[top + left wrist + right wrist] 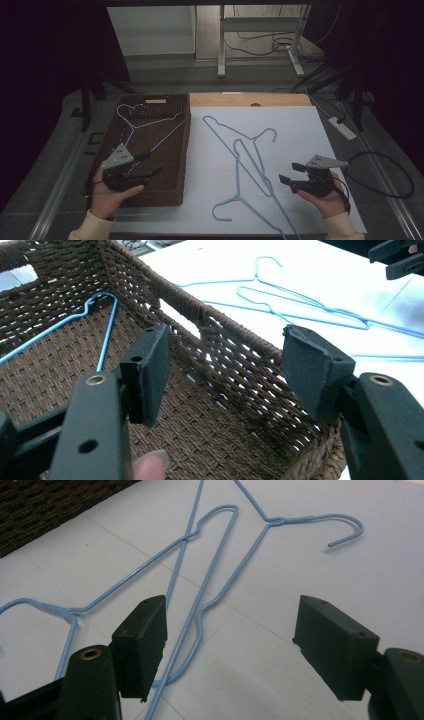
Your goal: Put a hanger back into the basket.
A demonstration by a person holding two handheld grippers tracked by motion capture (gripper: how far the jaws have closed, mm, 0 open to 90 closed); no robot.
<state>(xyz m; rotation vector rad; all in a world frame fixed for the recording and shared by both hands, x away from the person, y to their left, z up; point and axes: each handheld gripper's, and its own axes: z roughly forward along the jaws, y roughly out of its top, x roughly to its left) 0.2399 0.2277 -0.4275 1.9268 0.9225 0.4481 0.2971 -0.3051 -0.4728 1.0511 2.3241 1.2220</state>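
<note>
A: Where is the left hand-held gripper?

B: Over the near part of the brown woven basket, which sits on the left side of the tabletop. Its jaws stand wide apart, and the left gripper view shows the basket's wicker floor and right wall between them, with nothing clamped.

A: Anything in the basket?

B: One light blue wire hanger lies on the basket floor toward the far end, its hook pointing at the near left, close to the gripper's grey plate. In the left gripper view that hanger lies beyond the left jaw, apart from it.

A: And the right hand-held gripper?

B: It is held low at the right side of the white sheet, pointing left toward the two blue hangers on the sheet. Its jaws are spread too, with nothing between the pads.

A: How do those two hangers lie?

B: They overlap and cross each other in the middle of the sheet, one hook toward the far right, the other toward the near left. In the right gripper view a wire of the crossed pair runs just beside the left jaw; I cannot tell whether it touches.
</note>
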